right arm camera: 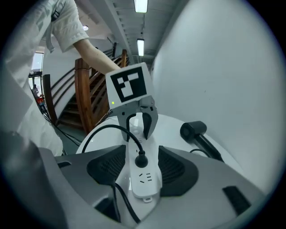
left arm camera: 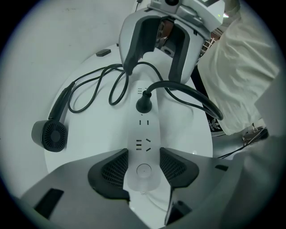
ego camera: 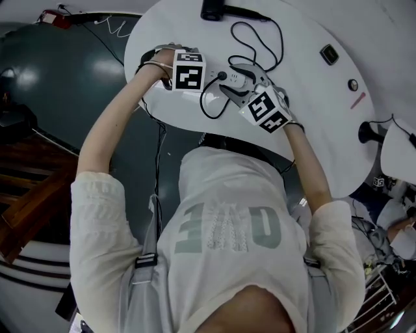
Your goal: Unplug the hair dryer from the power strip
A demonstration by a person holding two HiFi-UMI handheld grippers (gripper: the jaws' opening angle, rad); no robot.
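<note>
A white power strip (left arm camera: pixel 144 134) lies on the round white table (ego camera: pixel 312 97). A black plug (left arm camera: pixel 143 103) sits in one of its sockets, and its cord loops away to the black hair dryer (left arm camera: pixel 50 134), which lies at the table's far side (ego camera: pixel 211 10). My left gripper (left arm camera: pixel 144 154) points straight down and is shut on the strip's switch end. My right gripper (right arm camera: pixel 143 163) comes in at a slant from the opposite end. Its jaws are open and straddle the plug (right arm camera: pixel 141 159) and the strip (right arm camera: pixel 145 181), with the pads not pressing on the plug.
A second black cable runs off the table's near edge (left arm camera: pixel 196 100). A small dark block (ego camera: pixel 329 54), a round knob (ego camera: pixel 353 84) and a pink mark (ego camera: pixel 358 100) lie on the table's right part. A dark floor and wooden stairs (ego camera: pixel 26 195) are to the left.
</note>
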